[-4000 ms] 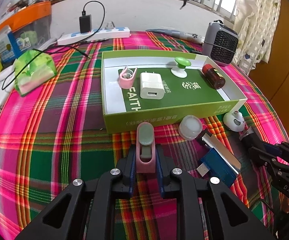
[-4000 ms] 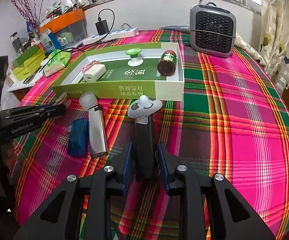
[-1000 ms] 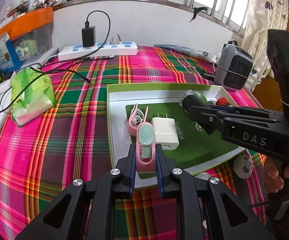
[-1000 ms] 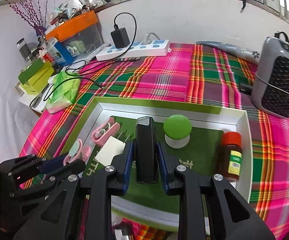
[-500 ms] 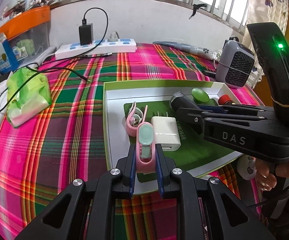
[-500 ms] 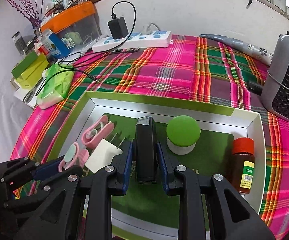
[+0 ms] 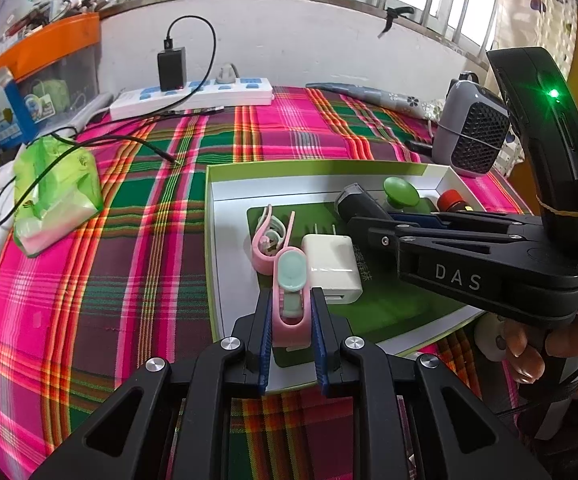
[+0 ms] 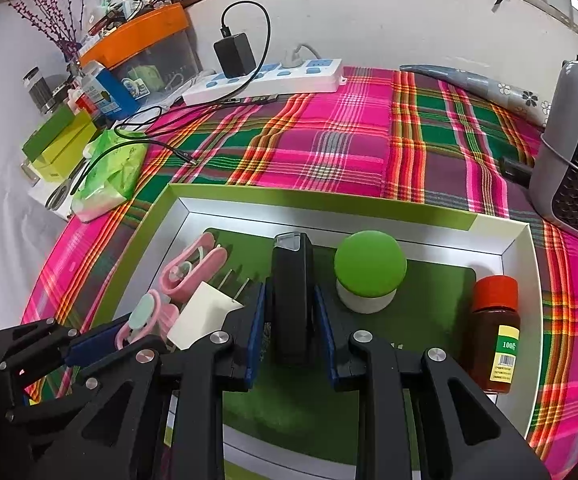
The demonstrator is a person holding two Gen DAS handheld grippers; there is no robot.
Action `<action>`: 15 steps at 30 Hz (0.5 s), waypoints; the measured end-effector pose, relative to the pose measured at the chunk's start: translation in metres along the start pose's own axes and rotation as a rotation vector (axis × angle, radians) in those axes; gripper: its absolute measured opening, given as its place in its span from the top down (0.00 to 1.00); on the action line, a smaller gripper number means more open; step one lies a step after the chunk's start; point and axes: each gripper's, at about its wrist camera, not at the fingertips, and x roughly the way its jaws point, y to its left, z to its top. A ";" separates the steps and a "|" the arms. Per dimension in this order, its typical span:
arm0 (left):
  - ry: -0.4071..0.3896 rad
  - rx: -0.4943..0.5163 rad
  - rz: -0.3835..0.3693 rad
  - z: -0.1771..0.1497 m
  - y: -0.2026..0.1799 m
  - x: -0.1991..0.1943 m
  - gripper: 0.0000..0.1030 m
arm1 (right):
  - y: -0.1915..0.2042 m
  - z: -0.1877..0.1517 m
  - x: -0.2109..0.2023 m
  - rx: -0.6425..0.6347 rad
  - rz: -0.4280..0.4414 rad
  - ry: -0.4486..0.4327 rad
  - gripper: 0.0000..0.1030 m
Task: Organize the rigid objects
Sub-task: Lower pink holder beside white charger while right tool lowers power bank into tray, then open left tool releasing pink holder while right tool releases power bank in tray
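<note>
While both grippers are hanging over the green-rimmed box (image 8: 321,200), the placing step of the sorting task is judged to be in hand: each load is carried above the box floor and not yet released. The left gripper (image 7: 291,312) is clamping a pink clip with a mint pad (image 7: 291,280), which is sitting over the near left part of the box, just beside the white USB charger (image 7: 331,264) and a second pink clip (image 7: 267,236) already lying inside. The right gripper (image 8: 291,320) is pinching a black oblong device (image 8: 292,280), poised between the charger and the green mushroom-shaped knob (image 8: 369,272); the red-capped brown bottle (image 8: 495,332) is lying further right along the box wall. Both tools are pitching steeply downward, and a person's hand (image 7: 545,344) is gripping the right handle. Each next move is likely calling for a short descent onto bare green floor before the jaws part, with care taken that neither load is landing on the charger's prongs.
</note>
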 end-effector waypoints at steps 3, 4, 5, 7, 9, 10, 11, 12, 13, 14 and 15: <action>0.000 0.001 0.002 0.000 0.000 0.000 0.83 | 0.000 0.000 0.000 0.000 0.005 0.001 0.75; 0.000 0.002 0.004 0.000 0.000 0.000 0.83 | 0.000 0.000 0.000 0.000 0.004 0.001 0.75; -0.001 0.004 0.004 0.000 -0.001 0.000 0.83 | 0.000 0.000 0.000 -0.001 0.005 0.001 0.75; 0.000 0.003 0.004 0.000 -0.001 0.001 0.83 | 0.000 0.000 0.000 0.000 0.006 0.000 0.75; 0.001 0.004 0.005 0.000 -0.001 0.000 0.83 | 0.000 0.000 0.000 0.002 0.007 0.000 0.75; 0.000 0.004 0.005 -0.001 -0.001 0.000 0.83 | 0.000 0.000 0.000 0.004 0.007 0.000 0.75; -0.001 0.004 0.005 -0.001 -0.001 0.000 0.83 | 0.000 0.000 0.000 0.004 0.008 0.000 0.75; 0.000 0.005 0.005 0.000 0.000 0.001 0.83 | 0.000 0.000 0.000 0.004 0.008 0.000 0.75; 0.001 0.004 0.005 0.000 0.000 0.001 0.83 | -0.001 0.000 0.000 0.005 0.008 0.000 0.75; 0.000 0.002 0.004 -0.001 -0.001 0.000 0.82 | 0.000 0.000 0.000 0.006 0.008 0.000 0.75; 0.001 0.004 0.003 0.000 -0.001 0.000 0.82 | 0.000 0.000 0.000 0.007 0.008 0.000 0.75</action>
